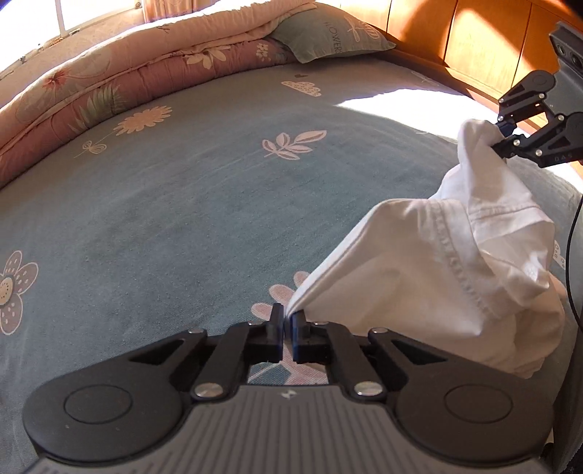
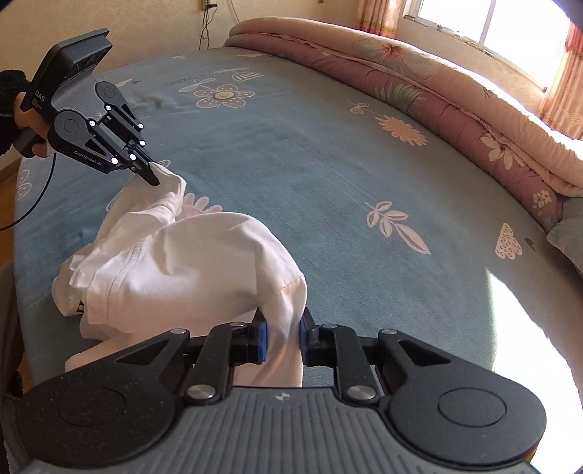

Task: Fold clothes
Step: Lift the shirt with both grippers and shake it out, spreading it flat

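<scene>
Currently, your left gripper [image 1: 288, 321] pinches 1 edge of the white garment [image 1: 419, 262] and your right gripper [image 2: 282, 328] clamps another fold. It hangs bunched over the bed's [image 1: 182, 204] near edge. Expect light, limp cloth; grip at hems or corners.

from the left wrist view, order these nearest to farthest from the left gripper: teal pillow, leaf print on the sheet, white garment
1. white garment, pinched in the left gripper, trailing right.
2. leaf print, mid-bed, ahead.
3. teal pillow, far end by the wooden headboard.
</scene>
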Demonstrator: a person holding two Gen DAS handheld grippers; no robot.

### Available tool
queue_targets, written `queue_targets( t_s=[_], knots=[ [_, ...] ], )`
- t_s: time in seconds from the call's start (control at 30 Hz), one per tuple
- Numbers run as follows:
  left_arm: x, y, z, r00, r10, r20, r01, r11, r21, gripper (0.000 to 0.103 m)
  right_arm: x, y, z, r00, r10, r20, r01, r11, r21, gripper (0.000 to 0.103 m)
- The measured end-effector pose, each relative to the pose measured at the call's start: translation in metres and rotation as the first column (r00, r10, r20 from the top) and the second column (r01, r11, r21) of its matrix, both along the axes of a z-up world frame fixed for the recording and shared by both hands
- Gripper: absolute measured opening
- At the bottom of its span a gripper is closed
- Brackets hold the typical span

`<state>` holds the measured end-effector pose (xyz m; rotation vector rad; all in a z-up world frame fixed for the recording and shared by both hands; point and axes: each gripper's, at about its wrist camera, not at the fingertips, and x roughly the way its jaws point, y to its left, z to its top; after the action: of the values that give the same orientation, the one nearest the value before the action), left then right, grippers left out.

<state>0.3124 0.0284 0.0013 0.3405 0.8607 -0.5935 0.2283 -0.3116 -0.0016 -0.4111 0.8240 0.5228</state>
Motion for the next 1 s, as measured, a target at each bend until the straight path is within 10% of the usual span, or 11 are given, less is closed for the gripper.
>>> queue_targets(
  t_s=[0.33, 0.53, 1.0],
  knots=[
    [0.047, 0.006, 0.005, 0.988, 0.141, 0.064, -0.144, 0.989, 0.03, 0.0, 0.047, -0.035, -0.013, 0.971, -0.225, 0.082, 0.229, 0.972, -0.045, 0.018],
    [0.076, 0.022, -0.012, 0.98, 0.158, -0.119, -0.175, 0.973, -0.149, 0.005, 0.067, -0.044, -0.029, 0.96, -0.272, 0.061, 0.276, 0.96, -0.056, 0.018],
    [0.077, 0.006, -0.075, 0.95, 0.085, -0.302, -0.136, 0.979, -0.152, 0.036, 0.075, -0.067, -0.059, 0.953, -0.292, -0.075, 0.295, 0.955, 0.03, 0.028]
  ],
)
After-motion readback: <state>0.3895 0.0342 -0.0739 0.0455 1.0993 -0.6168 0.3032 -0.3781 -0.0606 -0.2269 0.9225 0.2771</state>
